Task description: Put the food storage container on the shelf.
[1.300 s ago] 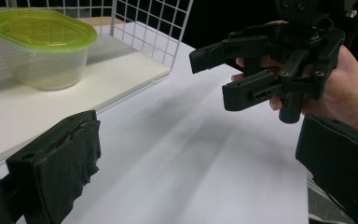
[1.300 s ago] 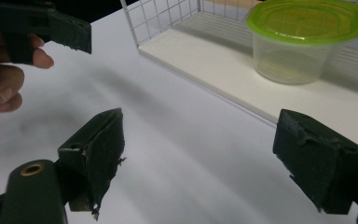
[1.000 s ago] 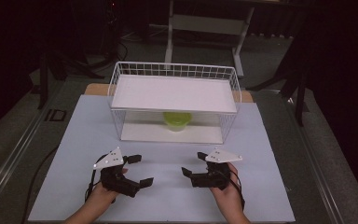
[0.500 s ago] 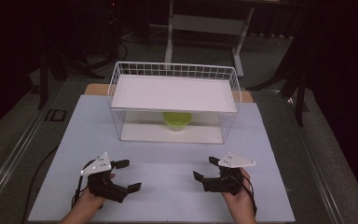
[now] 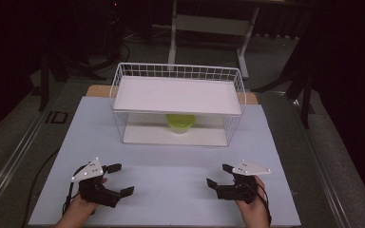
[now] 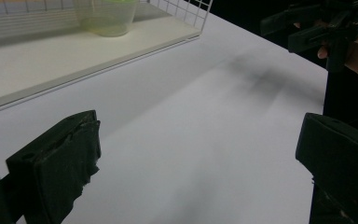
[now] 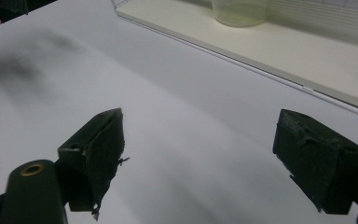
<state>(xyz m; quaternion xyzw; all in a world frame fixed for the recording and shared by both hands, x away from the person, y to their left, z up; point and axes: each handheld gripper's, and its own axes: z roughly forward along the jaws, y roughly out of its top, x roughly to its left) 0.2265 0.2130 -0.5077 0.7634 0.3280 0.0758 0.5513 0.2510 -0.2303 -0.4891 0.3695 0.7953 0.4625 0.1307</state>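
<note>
Both the left gripper (image 5: 119, 179) and right gripper (image 5: 216, 175) gape empty at frame bottom; the green plastic cup (image 5: 180, 122), center under the wire basket's (image 5: 240, 90) shelf, looks light, slippery, best pinched at its rim.

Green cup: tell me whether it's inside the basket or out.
Inside: the green cup sits on the bottom board of the wire basket, under its upper shelf.

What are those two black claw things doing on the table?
A person holds a gripper in each hand over a white table. The left gripper and the right gripper are both open and hold nothing. Farther back stands a wire basket with a white shelf across it. A green cup sits under that shelf, inside the basket. Nothing is being touched right now.
</note>
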